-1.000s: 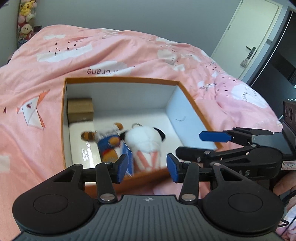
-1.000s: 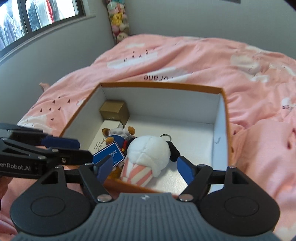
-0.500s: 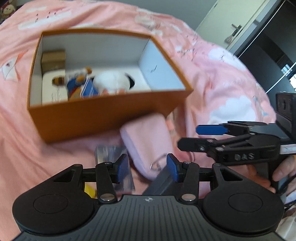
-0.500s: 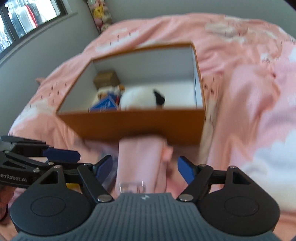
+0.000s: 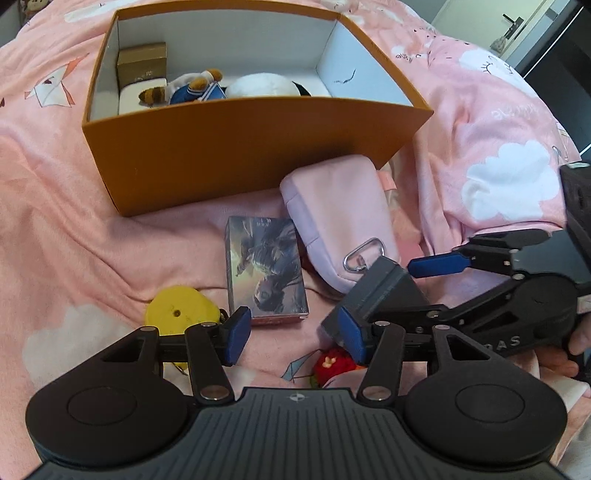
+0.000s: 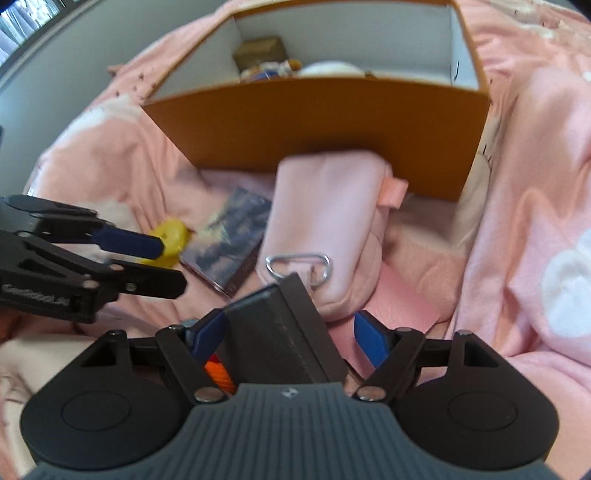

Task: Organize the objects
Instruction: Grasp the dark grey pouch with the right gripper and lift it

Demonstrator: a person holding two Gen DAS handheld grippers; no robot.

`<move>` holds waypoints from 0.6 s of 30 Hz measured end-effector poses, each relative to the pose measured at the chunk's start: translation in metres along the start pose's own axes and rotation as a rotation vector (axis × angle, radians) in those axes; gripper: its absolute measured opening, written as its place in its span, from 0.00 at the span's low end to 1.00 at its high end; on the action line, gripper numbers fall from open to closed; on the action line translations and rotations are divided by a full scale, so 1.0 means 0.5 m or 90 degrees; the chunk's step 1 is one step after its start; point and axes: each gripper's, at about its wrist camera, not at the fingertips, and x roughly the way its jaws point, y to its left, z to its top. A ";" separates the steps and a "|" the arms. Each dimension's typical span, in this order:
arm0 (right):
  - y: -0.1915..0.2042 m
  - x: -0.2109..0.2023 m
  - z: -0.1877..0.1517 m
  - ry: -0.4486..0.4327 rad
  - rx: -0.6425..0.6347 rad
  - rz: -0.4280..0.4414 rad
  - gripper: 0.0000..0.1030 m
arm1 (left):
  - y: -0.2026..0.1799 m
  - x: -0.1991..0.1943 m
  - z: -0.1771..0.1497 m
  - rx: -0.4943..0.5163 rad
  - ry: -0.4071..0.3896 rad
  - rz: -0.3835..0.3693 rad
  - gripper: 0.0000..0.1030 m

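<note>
An orange box [image 5: 240,155] stands open on the bed, with a gold carton [image 5: 142,64], a blue-dressed plush [image 5: 192,88] and a white plush [image 5: 262,85] inside. In front of it lie a pink pouch [image 5: 332,214], a picture card box [image 5: 266,266], a yellow disc [image 5: 177,310] and a dark grey block [image 5: 384,291]. My left gripper [image 5: 295,334] hovers over the card box's near end, its jaws opening and nothing pressed between them. My right gripper [image 6: 288,336] is open around the dark grey block [image 6: 280,332], with a gap at its right pad.
A pink printed bedspread [image 5: 74,221] covers everything, bunched into folds at the right. A small red knitted thing [image 5: 332,365] lies just under my left gripper. A hand [image 5: 576,354] grips the right tool. A door [image 5: 509,26] is at the far right.
Both views have swung down from the inside of the box to the items lying in front of it. Both grippers have sunk towards those items, and the left jaws stand wider.
</note>
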 end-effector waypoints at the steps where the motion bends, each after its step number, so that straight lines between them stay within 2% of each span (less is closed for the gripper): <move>1: -0.006 0.007 0.000 0.007 0.008 0.010 0.75 | 0.001 0.001 0.000 -0.001 -0.002 -0.001 0.61; 5: -0.025 0.021 -0.007 0.027 0.047 0.058 0.68 | 0.004 0.007 0.000 -0.009 -0.006 0.003 0.68; 7: -0.024 0.018 -0.011 0.024 0.050 0.058 0.65 | 0.004 0.009 0.001 -0.010 -0.005 0.006 0.68; 14: 0.014 -0.027 -0.012 0.001 -0.015 0.037 0.42 | 0.003 0.006 0.003 -0.008 -0.013 0.014 0.68; 18: 0.023 -0.058 -0.009 -0.015 -0.025 0.051 0.39 | 0.006 0.001 0.008 -0.012 -0.027 0.020 0.69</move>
